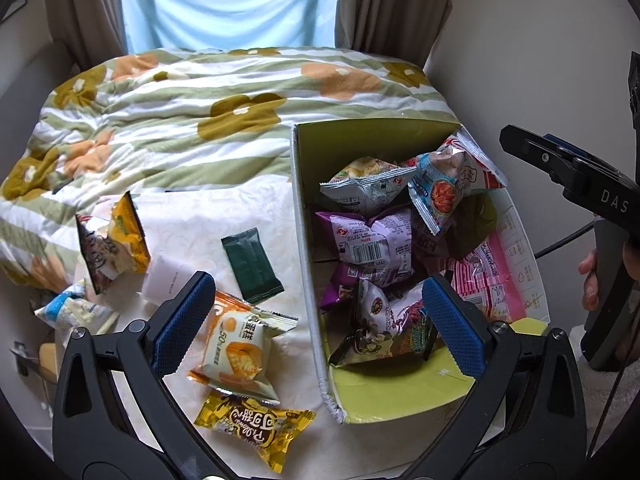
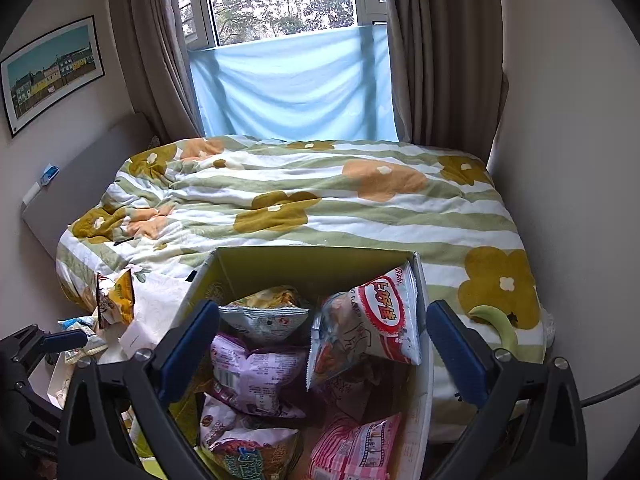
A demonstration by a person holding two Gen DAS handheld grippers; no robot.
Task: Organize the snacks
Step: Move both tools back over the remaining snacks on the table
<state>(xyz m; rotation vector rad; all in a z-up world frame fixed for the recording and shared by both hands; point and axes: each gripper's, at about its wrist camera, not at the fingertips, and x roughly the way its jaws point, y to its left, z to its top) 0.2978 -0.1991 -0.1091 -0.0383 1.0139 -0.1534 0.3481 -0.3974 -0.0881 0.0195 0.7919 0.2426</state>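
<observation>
Both tongs gape wide, holding nothing, above the snack-filled box (image 1: 304, 240); loose packets (image 1: 240, 344) lie on the bed beside it.

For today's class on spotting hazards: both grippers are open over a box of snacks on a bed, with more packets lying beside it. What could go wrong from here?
1. The red-and-white bag leans high against the box wall's rim; a nudge may tip it out.
2. The cake packet overlaps the yellow packet, so the open left gripper might drag both.
3. The open right gripper hovers over puffed bags; closing hard could crush them.
</observation>
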